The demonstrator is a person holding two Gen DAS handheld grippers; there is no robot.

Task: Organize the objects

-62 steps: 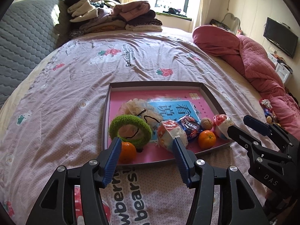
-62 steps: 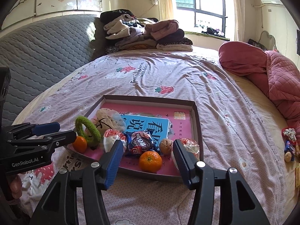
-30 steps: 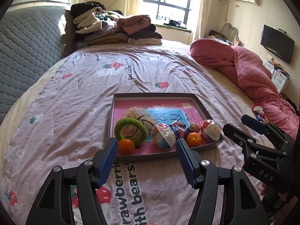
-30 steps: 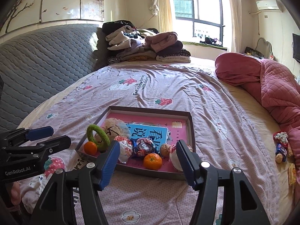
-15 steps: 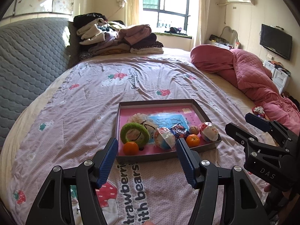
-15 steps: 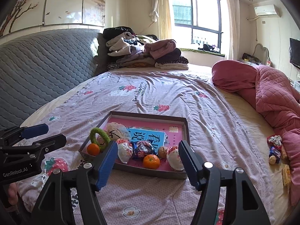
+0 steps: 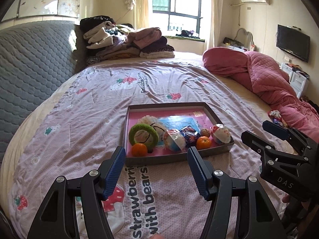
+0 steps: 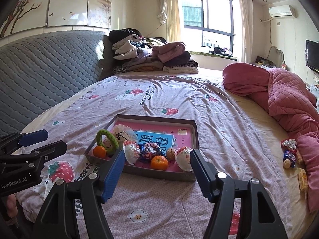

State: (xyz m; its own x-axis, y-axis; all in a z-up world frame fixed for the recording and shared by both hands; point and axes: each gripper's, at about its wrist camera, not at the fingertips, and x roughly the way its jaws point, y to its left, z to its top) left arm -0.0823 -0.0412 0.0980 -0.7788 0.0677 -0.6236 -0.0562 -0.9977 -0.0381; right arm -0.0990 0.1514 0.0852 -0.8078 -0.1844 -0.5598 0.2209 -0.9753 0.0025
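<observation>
A shallow grey box with a pink floor (image 7: 165, 106) (image 8: 155, 118) lies on the bed. Along its near side sit a green ring (image 7: 143, 134) (image 8: 107, 139), two oranges (image 7: 139, 150) (image 7: 203, 142) (image 8: 159, 162), two wrapped buns (image 7: 173, 140) (image 7: 220, 133), a blue snack packet (image 7: 190, 134) (image 8: 149, 151) and a walnut (image 7: 205, 132). My left gripper (image 7: 156, 169) is open and empty, held back from the box's near wall. My right gripper (image 8: 156, 172) is open and empty, likewise in front of the box; it also shows in the left wrist view (image 7: 279, 149).
The strawberry-print bedspread (image 7: 139, 87) covers the bed. A red quilt (image 7: 269, 79) is bunched along the right side, with loose snacks (image 8: 289, 153) beside it. Folded clothes (image 7: 123, 41) are piled at the far end by the grey headboard (image 7: 30, 59).
Both grippers have pulled back and risen away from the box, which now looks smaller and farther. Both stayed open and empty. The box's contents have not moved.
</observation>
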